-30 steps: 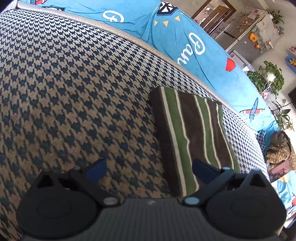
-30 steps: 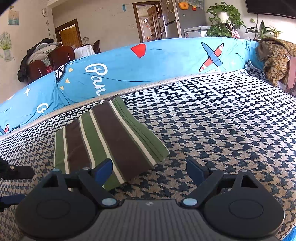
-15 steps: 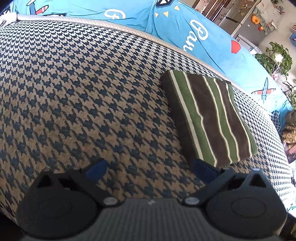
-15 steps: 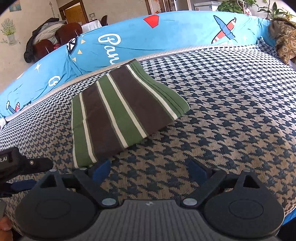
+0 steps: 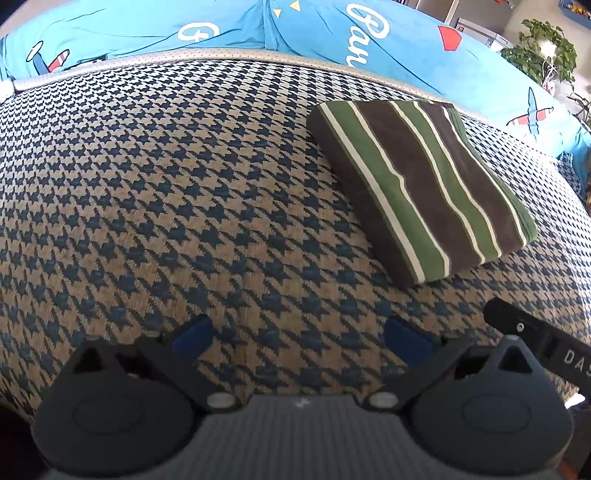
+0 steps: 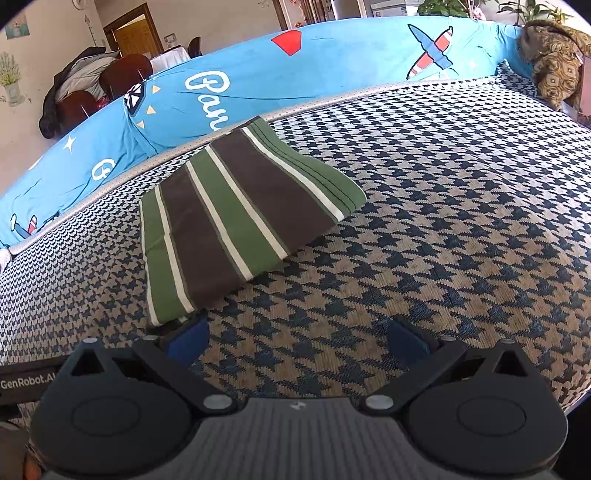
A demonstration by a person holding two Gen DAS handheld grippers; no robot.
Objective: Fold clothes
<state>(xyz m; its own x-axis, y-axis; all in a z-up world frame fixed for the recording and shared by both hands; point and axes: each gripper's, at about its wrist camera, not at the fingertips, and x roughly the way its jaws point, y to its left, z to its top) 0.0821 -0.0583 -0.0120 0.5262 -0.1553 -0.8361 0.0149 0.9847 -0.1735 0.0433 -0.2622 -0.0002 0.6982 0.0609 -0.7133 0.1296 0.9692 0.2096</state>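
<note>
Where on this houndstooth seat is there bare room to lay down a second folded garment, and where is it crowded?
Free: the wide stretch left of the folded striped garment, from the blue cushions forward to the left gripper; and the stretch right of it, toward the brown patterned cushion. Crowded: only the garment's own patch near the backrest piping.

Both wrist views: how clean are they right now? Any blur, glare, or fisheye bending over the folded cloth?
Left wrist view: the folded striped cloth is sharp and evenly lit, and the houndstooth cover bulges with fisheye bending. Right wrist view: the cloth is crisp with a thin shadow under its near edge, the blue cushion curves strongly, and bright daylight causes no glare. Dark vignette in the corners of both.
</note>
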